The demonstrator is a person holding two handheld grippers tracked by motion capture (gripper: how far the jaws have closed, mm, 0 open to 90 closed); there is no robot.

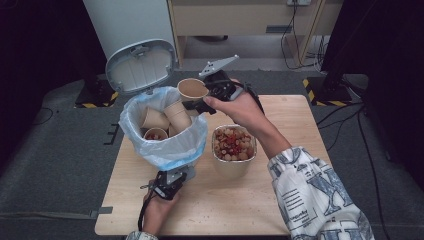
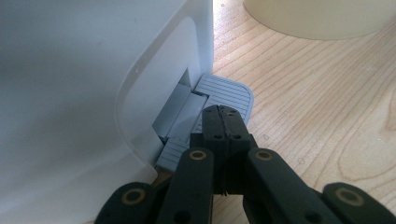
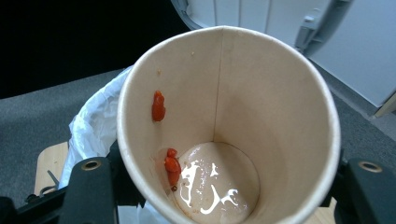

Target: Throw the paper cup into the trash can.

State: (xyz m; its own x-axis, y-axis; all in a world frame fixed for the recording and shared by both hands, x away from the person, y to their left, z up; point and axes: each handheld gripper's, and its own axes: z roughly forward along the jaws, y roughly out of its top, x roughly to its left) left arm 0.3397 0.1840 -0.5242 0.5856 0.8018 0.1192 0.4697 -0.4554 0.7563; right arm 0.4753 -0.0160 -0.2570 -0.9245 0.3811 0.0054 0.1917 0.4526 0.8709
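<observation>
High view showed the right gripper (image 1: 200, 102) clamping a tan paper cup (image 1: 192, 89) above the white lined bin (image 1: 165, 145); the left gripper (image 1: 175, 176), jaws clenched empty, pressed the bin's grey ribbed pedal (image 2: 224, 93).

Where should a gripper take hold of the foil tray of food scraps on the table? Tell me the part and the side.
Grip the foil tray by its near long rim, coming from the person's side. The tray stands upright and is full, so a rim grip keeps it level. The bin crowds its left, and the right gripper, holding a paper cup, hovers behind it.
</observation>
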